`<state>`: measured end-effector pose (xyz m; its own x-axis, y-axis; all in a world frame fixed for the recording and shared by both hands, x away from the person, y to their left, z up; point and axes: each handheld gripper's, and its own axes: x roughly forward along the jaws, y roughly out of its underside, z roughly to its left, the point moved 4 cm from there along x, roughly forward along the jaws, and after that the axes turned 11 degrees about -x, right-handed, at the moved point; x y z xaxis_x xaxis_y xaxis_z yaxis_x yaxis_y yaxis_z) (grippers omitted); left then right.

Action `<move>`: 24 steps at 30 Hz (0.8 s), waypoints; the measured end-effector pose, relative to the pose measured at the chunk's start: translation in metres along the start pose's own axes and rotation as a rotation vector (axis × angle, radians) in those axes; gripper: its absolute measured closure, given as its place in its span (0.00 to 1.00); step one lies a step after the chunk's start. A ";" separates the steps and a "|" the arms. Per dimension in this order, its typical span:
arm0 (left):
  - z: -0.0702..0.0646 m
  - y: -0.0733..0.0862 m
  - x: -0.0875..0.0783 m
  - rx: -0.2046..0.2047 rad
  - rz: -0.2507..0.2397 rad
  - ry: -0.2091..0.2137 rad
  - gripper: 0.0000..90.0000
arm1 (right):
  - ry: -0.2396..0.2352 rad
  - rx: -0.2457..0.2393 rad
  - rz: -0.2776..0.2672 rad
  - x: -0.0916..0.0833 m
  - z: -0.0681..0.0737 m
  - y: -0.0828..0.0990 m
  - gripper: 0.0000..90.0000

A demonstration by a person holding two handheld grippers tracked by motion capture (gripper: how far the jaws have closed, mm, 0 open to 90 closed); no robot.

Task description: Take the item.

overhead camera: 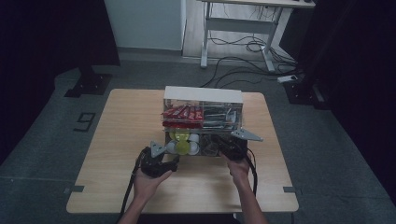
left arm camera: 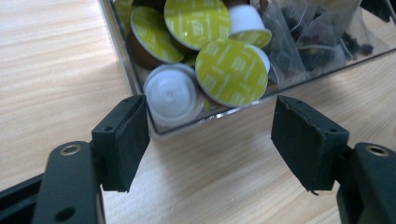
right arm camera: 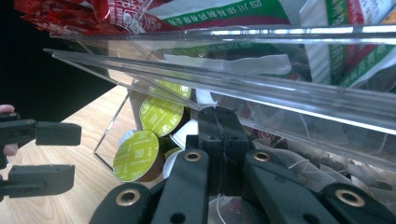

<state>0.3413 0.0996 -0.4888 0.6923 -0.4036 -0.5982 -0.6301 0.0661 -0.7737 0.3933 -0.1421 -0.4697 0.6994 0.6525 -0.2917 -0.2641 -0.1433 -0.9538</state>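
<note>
A clear organiser with a white top [overhead camera: 203,95] stands mid-table. Its lower drawer [left arm camera: 122,60] is pulled out towards me. The drawer holds coffee capsules [left arm camera: 231,70] with yellow-green lids and one turned white side up [left arm camera: 170,95], beside clear tea bags [left arm camera: 308,32]. My left gripper [left arm camera: 212,140] is open just in front of the drawer's front corner, over bare wood, with nothing between its pads. My right gripper [right arm camera: 218,116] is shut, its tips under the clear upper shelf and above the tea bags [right arm camera: 289,158]. I see nothing caught between them. Capsules [right arm camera: 161,114] lie to its left.
Red packets [overhead camera: 182,113] and green-printed sachets [right arm camera: 336,46] fill the upper level. The left gripper [right arm camera: 65,156] is at the left edge of the right gripper view. Bare wooden tabletop [overhead camera: 116,154] surrounds the organiser. Beyond the table are a desk frame and floor cables [overhead camera: 243,46].
</note>
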 end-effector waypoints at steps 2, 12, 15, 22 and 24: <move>-0.002 -0.003 0.002 0.001 -0.005 -0.001 0.31 | -0.002 0.005 0.000 0.000 0.000 0.000 0.99; -0.012 -0.012 0.017 -0.004 -0.023 -0.024 0.32 | -0.004 0.008 -0.002 -0.001 -0.001 0.001 0.99; -0.013 -0.013 0.020 -0.005 -0.023 -0.029 0.32 | -0.004 0.009 -0.003 -0.001 -0.002 0.001 0.99; -0.014 -0.014 0.030 -0.001 -0.014 -0.045 0.32 | -0.006 0.010 -0.004 -0.002 -0.002 0.001 0.99; -0.015 -0.014 0.032 -0.001 -0.015 -0.046 0.32 | -0.005 0.010 -0.004 -0.002 -0.002 0.001 0.99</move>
<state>0.3668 0.0723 -0.4942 0.7168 -0.3619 -0.5960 -0.6203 0.0592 -0.7821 0.3933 -0.1448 -0.4702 0.6971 0.6569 -0.2873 -0.2677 -0.1333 -0.9543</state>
